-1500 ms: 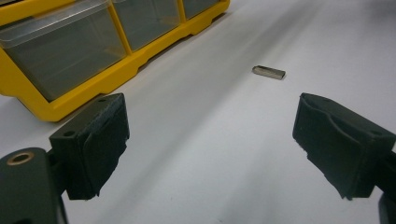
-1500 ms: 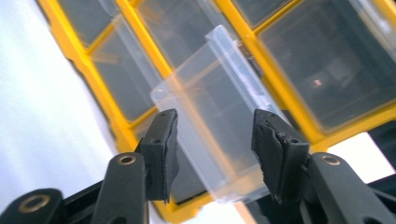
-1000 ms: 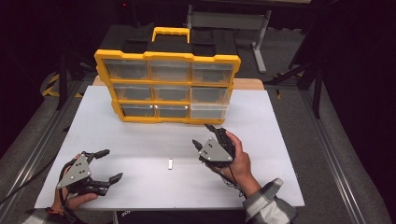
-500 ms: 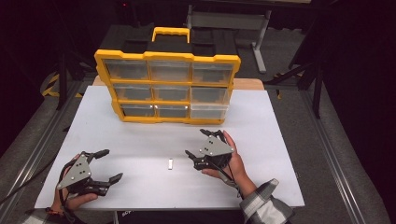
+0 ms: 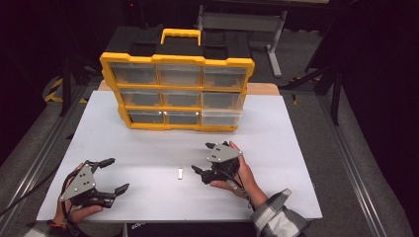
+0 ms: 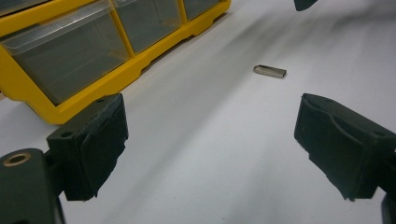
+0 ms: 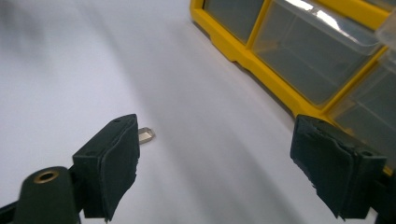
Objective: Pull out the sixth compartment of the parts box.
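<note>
Tongs of the right hand (image 5: 203,159), spread wide and empty, sit just right of the small metal stick (image 5: 181,173), its length pointing toward the drawer box (image 5: 178,60).

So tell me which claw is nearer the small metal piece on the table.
The right claw, open, sits just right of the small metal piece. The left claw, also open, rests well off to its left near the table's front edge.

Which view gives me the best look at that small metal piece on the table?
The left gripper view: the small metal piece lies whole and unobstructed. In the right gripper view a jaw half hides it; the high view shows a speck.
</note>
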